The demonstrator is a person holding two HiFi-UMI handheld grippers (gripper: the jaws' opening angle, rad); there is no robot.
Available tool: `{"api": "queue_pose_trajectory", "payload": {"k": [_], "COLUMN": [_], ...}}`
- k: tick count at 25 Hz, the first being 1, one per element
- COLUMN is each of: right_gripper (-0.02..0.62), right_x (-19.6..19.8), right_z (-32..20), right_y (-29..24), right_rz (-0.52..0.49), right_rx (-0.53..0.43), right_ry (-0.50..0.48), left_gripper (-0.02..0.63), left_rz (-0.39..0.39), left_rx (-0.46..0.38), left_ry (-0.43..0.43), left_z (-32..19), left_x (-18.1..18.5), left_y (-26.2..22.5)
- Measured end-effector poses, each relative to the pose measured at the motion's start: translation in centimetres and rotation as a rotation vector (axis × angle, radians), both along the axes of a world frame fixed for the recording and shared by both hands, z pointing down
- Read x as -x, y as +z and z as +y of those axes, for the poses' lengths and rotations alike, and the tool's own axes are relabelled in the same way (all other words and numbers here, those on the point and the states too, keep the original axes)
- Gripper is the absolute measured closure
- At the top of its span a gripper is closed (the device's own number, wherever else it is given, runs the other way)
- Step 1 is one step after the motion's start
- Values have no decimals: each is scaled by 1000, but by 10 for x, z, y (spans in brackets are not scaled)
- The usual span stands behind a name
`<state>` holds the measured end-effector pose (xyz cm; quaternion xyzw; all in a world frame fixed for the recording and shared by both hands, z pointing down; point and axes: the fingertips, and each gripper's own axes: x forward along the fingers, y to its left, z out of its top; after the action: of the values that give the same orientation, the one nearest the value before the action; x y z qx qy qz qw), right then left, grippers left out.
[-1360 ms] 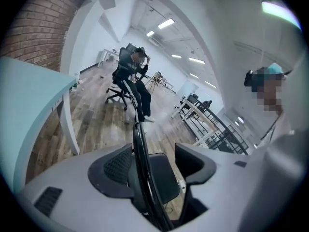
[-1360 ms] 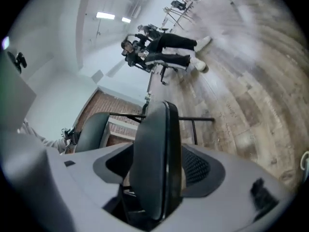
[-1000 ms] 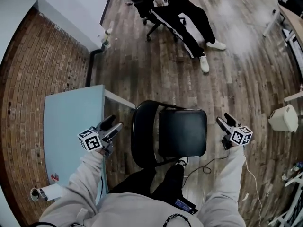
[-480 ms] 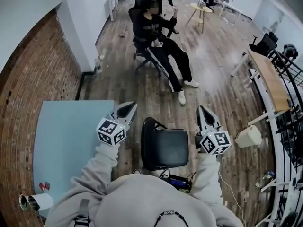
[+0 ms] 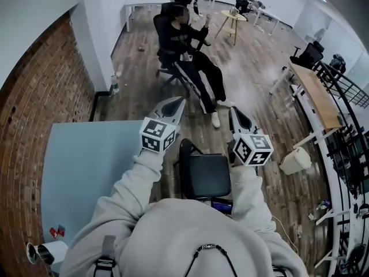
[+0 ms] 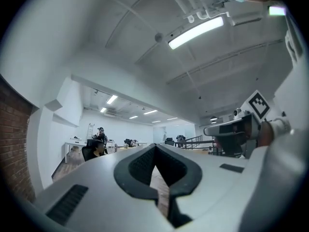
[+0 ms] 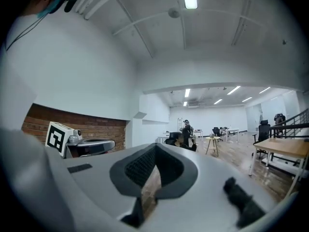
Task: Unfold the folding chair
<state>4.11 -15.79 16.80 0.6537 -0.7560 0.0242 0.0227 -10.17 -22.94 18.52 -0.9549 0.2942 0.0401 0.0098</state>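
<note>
Fingers (image 5: 172, 106) together; black chair (image 5: 209, 175) unfolded.

Brick wall (image 5: 40, 97), plank floor (image 5: 253, 68) — white desks (image 5: 144, 2)

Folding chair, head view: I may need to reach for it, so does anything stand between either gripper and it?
Nothing visible does. The folding chair stands open on the floor, below and between the left gripper and right gripper, both shut and empty, held above it. The blue table lies off to its left.
</note>
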Motion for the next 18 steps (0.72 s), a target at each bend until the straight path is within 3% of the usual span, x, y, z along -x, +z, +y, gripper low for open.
{"api": "queue_pose_trajectory", "payload": {"k": [6, 18], "right_gripper": [589, 591], "right_x": [19, 34], "right_z": [-1, 4], "right_y": [-7, 3], "right_rz": [4, 26], "right_rx": [-14, 22], "right_ry": [6, -8], "left_gripper": [601, 601], "left_rz": [-7, 34], "left_rx": [-28, -3], "left_ry": [64, 98], "left_z": [11, 17], "left_x": [-2, 4], "left_y": [-14, -9]}}
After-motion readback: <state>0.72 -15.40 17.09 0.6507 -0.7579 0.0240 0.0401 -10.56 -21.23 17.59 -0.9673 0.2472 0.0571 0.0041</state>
